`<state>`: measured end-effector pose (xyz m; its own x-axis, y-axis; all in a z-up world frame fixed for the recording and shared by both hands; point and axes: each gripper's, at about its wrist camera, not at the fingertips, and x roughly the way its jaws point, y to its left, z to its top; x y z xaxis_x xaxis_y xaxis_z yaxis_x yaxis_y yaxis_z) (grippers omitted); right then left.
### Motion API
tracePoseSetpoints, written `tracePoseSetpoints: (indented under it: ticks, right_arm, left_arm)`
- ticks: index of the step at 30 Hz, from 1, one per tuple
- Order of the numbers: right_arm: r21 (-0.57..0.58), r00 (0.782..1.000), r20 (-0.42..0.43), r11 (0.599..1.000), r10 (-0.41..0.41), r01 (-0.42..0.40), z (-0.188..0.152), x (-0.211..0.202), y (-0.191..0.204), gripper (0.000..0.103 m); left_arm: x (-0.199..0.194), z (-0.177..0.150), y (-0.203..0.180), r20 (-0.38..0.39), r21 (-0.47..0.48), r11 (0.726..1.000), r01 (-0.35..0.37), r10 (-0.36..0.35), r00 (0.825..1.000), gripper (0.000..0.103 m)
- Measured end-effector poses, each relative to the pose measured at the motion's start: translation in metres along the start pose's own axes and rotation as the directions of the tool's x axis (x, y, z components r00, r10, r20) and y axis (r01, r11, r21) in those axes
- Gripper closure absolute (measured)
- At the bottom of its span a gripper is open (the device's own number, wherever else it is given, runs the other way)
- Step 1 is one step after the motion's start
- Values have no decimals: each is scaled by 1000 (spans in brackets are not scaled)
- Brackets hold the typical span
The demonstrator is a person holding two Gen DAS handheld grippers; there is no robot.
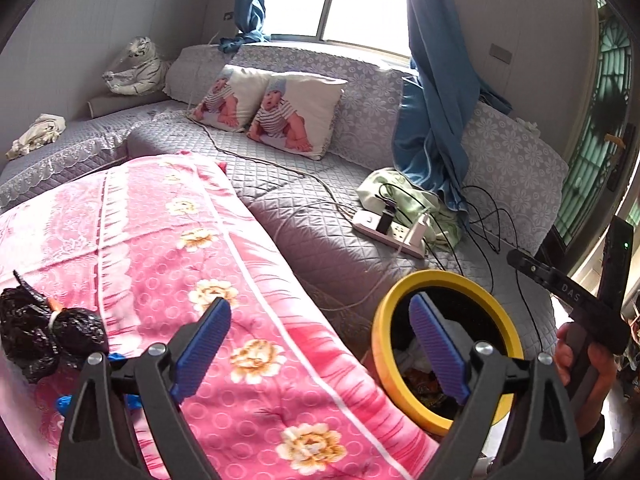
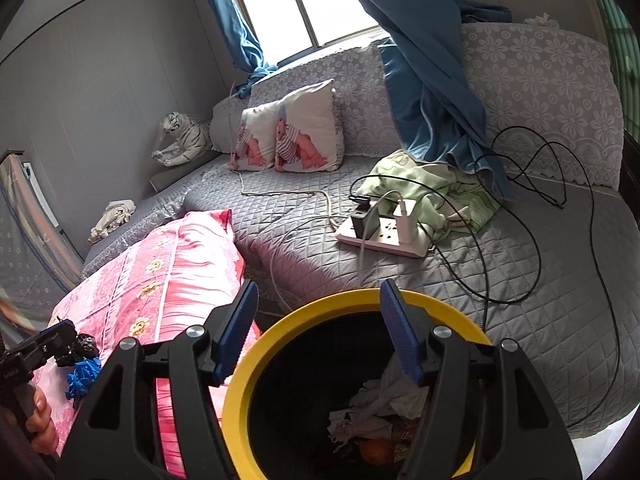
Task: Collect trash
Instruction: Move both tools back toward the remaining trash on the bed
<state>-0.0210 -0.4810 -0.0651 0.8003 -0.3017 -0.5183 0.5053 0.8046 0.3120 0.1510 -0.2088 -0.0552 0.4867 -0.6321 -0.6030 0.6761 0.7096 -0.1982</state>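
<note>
A yellow-rimmed black trash bin (image 2: 256,360) stands beside the bed, holding crumpled white paper (image 2: 384,396) and an orange (image 2: 376,450). My right gripper (image 2: 320,288) hangs over the bin's far rim, open, with nothing between its blue pads. My left gripper (image 1: 320,304) is open too and empty, over the pink flowered blanket (image 1: 180,240), with the bin (image 1: 440,276) to its right. A crumpled black plastic bag (image 1: 44,332) (image 2: 78,350) and a blue scrap (image 1: 66,402) (image 2: 82,376) lie on the blanket, to the left of the left gripper.
A white power strip (image 2: 380,236) with chargers and black cables (image 2: 536,240) lies on the grey quilted sofa beyond the bin. A green cloth (image 2: 432,184), a hanging blue curtain (image 2: 436,92), two printed pillows (image 1: 276,112) and a toy tiger (image 1: 136,68) sit farther back.
</note>
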Motion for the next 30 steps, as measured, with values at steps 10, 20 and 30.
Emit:
tracePoseSetpoints:
  ticks: [10,20,30]
  right_arm:
    - [-132,956,-157,954,250,-271,-20,35,116,34]
    - [-279,848,-357,822,392,-497,-75,62,250,33]
    - [-327,796,-476,765,374,-554,-111,90,312,33]
  left_arm:
    - [-54,-7,114,46,-111,977,-184,190,981,12]
    - [-92,-31,206,41,-241,925,-295,313,949,12]
    - [-88,-46,247,-10,-261,909,-326,336,942,12]
